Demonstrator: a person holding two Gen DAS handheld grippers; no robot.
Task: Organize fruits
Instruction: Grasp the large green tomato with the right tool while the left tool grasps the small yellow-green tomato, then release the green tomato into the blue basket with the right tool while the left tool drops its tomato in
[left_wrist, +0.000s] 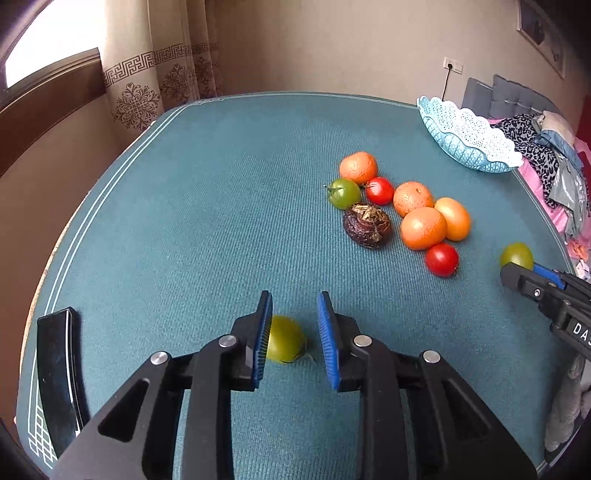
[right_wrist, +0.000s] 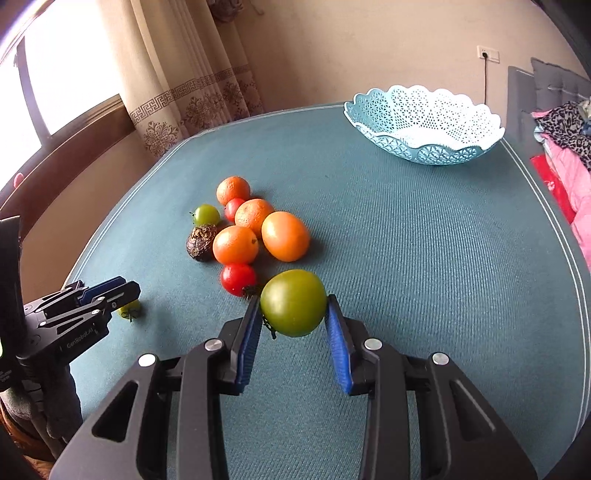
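Note:
Low between my left gripper's (left_wrist: 294, 295) blue pads lies a small green tomato (left_wrist: 286, 339), on the teal table and tight against the left pad; the jaws are closed in on it. In the right wrist view that left gripper (right_wrist: 125, 291) covers the small tomato (right_wrist: 127, 310). My right gripper (right_wrist: 292, 298) is shut on a big green tomato (right_wrist: 293, 302), also seen as right gripper (left_wrist: 517, 275) with tomato (left_wrist: 516, 254). A light blue lattice basket (right_wrist: 424, 147) stands empty at the far right.
A pile sits mid-table: oranges (right_wrist: 284, 236), red tomatoes (right_wrist: 238, 278), another green tomato (right_wrist: 205, 215), a dark wrinkled fruit (right_wrist: 201, 243). A black object (left_wrist: 59, 369) lies at the near left edge. A bed with clothes (left_wrist: 546, 155) borders the right side.

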